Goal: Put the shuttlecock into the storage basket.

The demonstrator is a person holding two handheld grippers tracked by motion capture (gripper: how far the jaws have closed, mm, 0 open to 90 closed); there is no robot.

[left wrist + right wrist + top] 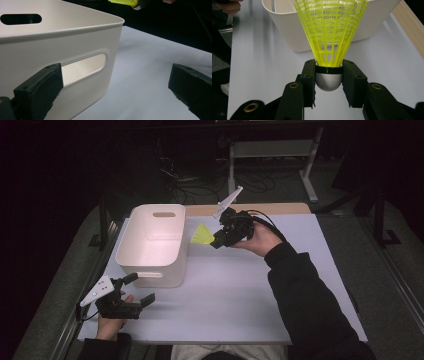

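Observation:
A yellow shuttlecock [329, 37] with a grey rounded cork is clamped by its base between the jaws of my right gripper [329, 82]. In the high view that gripper [216, 240] hovers above the table just right of the white tub [155, 245], with the shuttlecock [202, 234] pointing its skirt toward the tub's right rim. My left gripper [139, 290] rests at the table's near left corner, jaws wide apart and nothing between them. In its own view the left gripper [117, 87] faces the tub's near wall [82, 47] and handle slot [85, 65].
The tub looks empty inside and stands on the white table top [240, 285]. A wooden strip [250, 209] runs along the table's far edge. Table legs and cables lie on the dark floor beyond.

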